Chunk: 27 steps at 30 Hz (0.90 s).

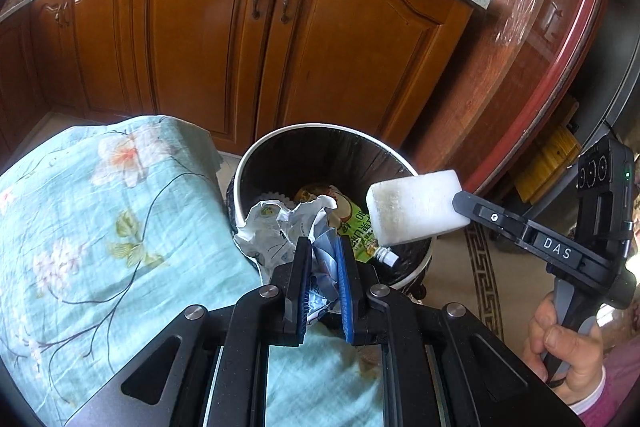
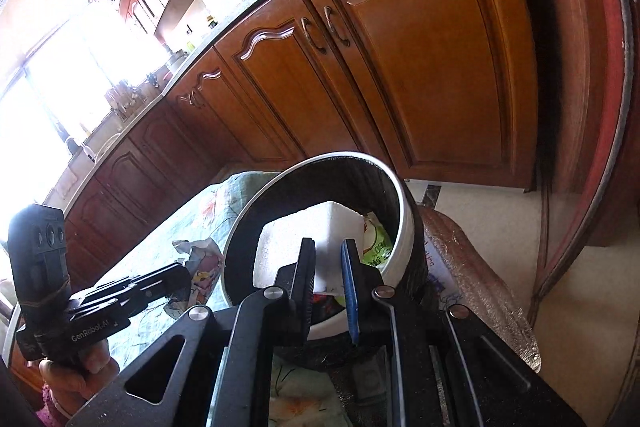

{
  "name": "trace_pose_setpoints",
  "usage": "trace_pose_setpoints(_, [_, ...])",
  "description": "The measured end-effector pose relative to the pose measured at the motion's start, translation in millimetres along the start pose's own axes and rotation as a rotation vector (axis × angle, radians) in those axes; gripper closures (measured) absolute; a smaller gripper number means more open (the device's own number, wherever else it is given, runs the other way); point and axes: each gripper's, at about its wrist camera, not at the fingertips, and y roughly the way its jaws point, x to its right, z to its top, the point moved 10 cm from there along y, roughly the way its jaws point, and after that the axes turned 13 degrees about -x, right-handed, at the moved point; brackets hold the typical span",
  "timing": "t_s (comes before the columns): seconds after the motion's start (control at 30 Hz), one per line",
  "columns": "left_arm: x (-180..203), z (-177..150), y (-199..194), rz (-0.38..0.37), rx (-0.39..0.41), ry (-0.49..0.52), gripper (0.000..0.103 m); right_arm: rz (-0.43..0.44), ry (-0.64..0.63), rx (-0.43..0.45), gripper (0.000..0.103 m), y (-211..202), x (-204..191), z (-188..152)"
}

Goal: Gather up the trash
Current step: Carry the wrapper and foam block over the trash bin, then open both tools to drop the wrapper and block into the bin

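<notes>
bin (image 1: 248, 163) holds green pouch (image 1: 356, 223) | left gripper (image 1: 325, 259) clamps crumpled wrapper (image 1: 280, 223) at rim | right gripper (image 2: 329, 259) clamps white foam block (image 2: 308, 231) over bin | both undropped

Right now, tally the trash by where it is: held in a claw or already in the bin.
Held in a claw: 2, crumpled wrapper in the left claw, white foam block in the right claw.
In the bin: 1 clearly visible, green pouch.
Total: 3.
</notes>
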Motion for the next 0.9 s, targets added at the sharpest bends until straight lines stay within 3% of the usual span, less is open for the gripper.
trace_pose_setpoints(0.43, [5, 23, 29, 0.03, -0.024, 0.009, 0.092, -0.029, -0.025, -0.012, 0.09, 11, 3, 9])
trace_pose_setpoints(0.9, [8, 24, 39, 0.036, -0.036, 0.002, 0.091, -0.043, -0.042, -0.046, 0.089, 24, 3, 15])
